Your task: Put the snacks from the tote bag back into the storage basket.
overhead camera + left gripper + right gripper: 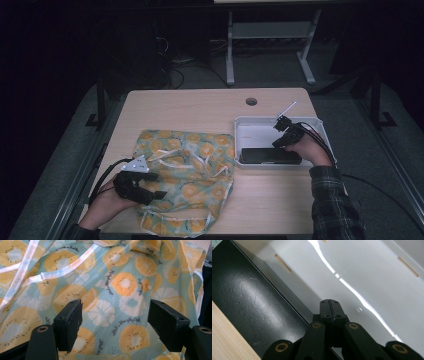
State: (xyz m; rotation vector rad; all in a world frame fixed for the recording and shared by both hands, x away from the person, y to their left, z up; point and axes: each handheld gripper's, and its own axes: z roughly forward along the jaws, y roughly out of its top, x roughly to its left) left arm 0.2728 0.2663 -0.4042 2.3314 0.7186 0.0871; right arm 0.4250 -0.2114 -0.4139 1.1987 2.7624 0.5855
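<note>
Two grippers: left gripper (pixel 156 186) spread over the fruit-print bag (pixel 192 172), right gripper (pixel 281 125) pressed together, empty, above the white tray (pixel 250 122).

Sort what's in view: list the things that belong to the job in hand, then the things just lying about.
In the job:
- fruit-print bag, under the open left gripper
- black box, lying in the white tray
- right gripper, jaws together, over the tray

Lying about:
- table
- white frame on the floor behind
</note>
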